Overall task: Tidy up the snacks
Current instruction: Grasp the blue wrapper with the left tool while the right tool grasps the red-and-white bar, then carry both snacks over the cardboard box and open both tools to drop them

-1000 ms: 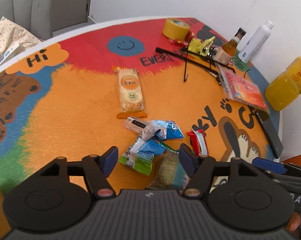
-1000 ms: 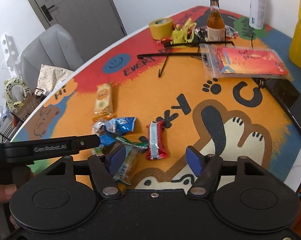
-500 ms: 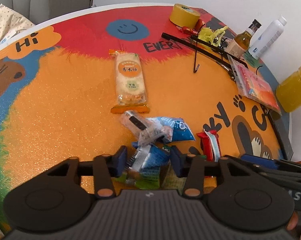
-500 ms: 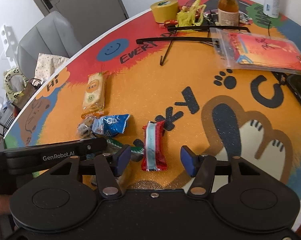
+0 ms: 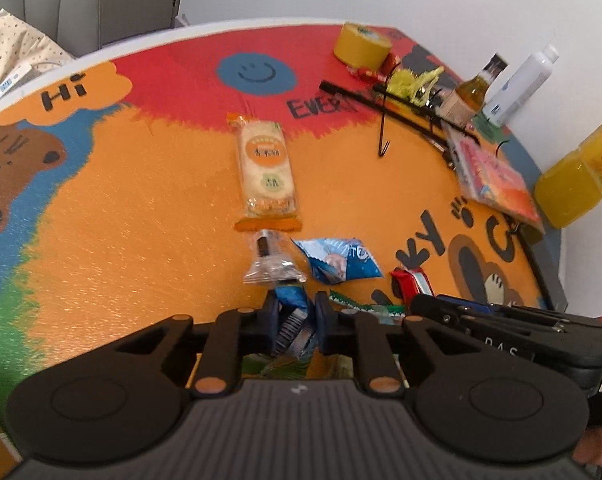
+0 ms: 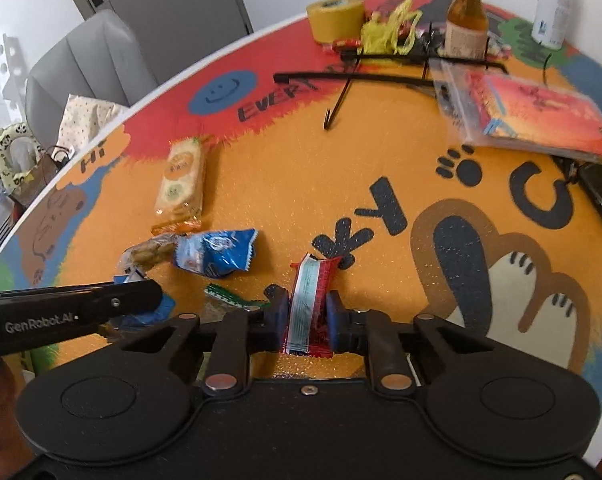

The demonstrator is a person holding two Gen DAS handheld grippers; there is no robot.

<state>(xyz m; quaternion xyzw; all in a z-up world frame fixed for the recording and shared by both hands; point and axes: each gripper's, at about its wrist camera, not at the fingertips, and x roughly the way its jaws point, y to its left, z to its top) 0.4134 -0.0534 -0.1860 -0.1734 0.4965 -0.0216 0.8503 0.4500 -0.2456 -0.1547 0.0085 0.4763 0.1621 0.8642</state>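
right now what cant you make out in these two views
- Left wrist view: the blue snack packet in the left gripper is mostly hidden by the gripper body; print unreadable.
- Same view: the red bar is half covered by the right gripper's side.
- Right wrist view: the lower end of that bar in the right gripper is hidden.
- The white bottle is cut off by the top edge.

Glossy crinkled foil-like snack wrappers point(image 5: 337, 264), matt black plastic tongs point(image 6: 308, 312), a grainy, perhaps foam table mat point(image 6: 285, 168).

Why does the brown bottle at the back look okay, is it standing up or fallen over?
Standing up. The brown bottle stands on its base, neck pointing up, on the table.
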